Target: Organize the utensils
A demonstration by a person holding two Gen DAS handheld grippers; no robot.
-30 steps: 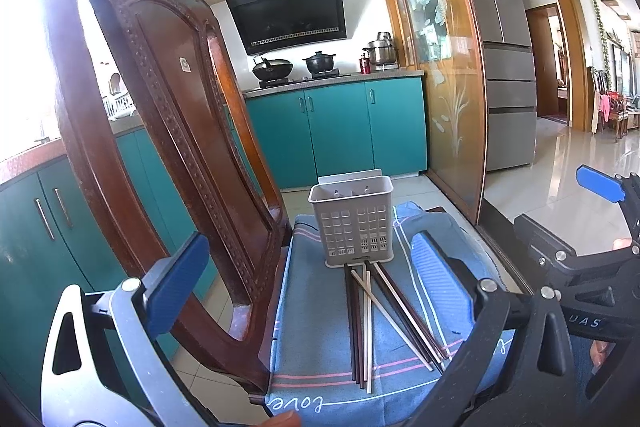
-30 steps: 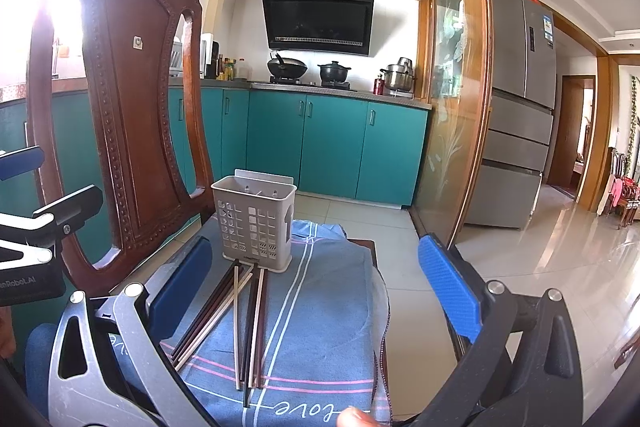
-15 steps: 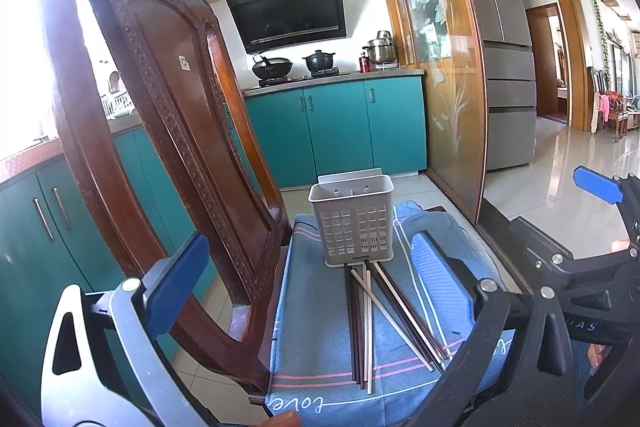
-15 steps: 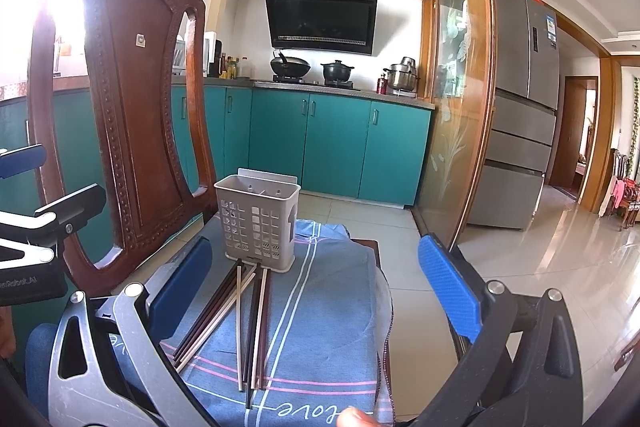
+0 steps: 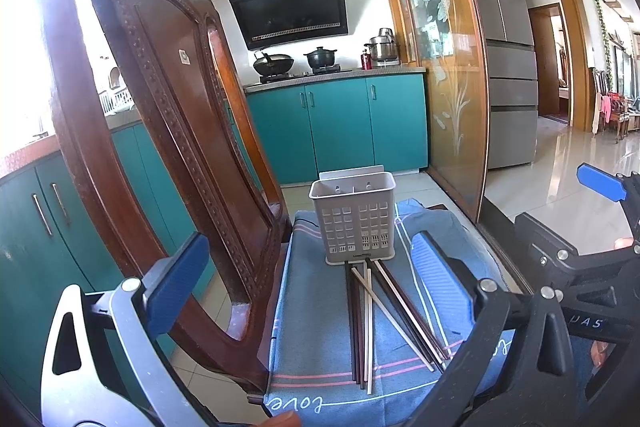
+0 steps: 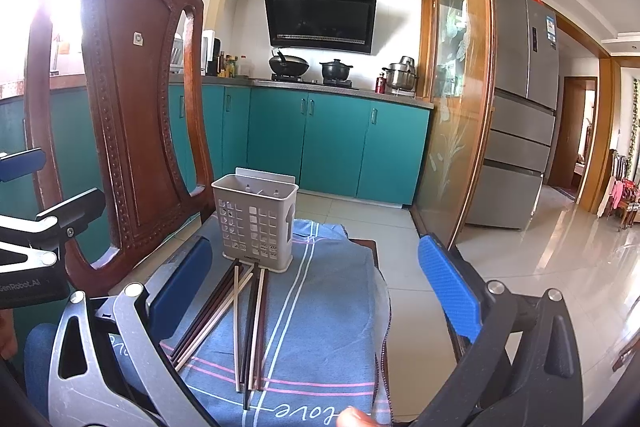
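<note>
A: Fingers, left gripper [image 5: 304, 287]: blue pads spread wide, nothing between them. One pad [image 5: 176, 283] sits low beside the carved wooden chair back [image 5: 160, 131], the other [image 5: 436, 283] over the right part of the blue cloth [image 5: 316, 311].

B: Fingers, right gripper [image 6: 316, 287]: same entry, wide apart and holding nothing, hovering over the near end of the cloth.

A: Item one, grey perforated utensil holder [image 5: 354, 219]. Upright at the far end of the cloth, interior hidden from both views.

B: Item two, chopsticks [image 6: 248, 323]. Loose bundle lying flat on the cloth, far tips touching or just under the holder's front edge (cannot tell which). Dark brown and pale ones mixed; some run straight toward the camera, others fan off at an angle and cross them.

A: Position against the left fingers?

B: Chopsticks lie between the two pads in the left view, apart from both. In the right view they lie nearer the left-hand pad [image 6: 180, 287].

A: Support: the cloth has pink stripes and the word "love" at its near hem, and covers the chair's seat.

B: Background: teal kitchen cabinets [image 6: 332, 143], black range hood [image 6: 320, 15], pots on the stove, steel refrigerator [image 6: 520, 107].
</note>
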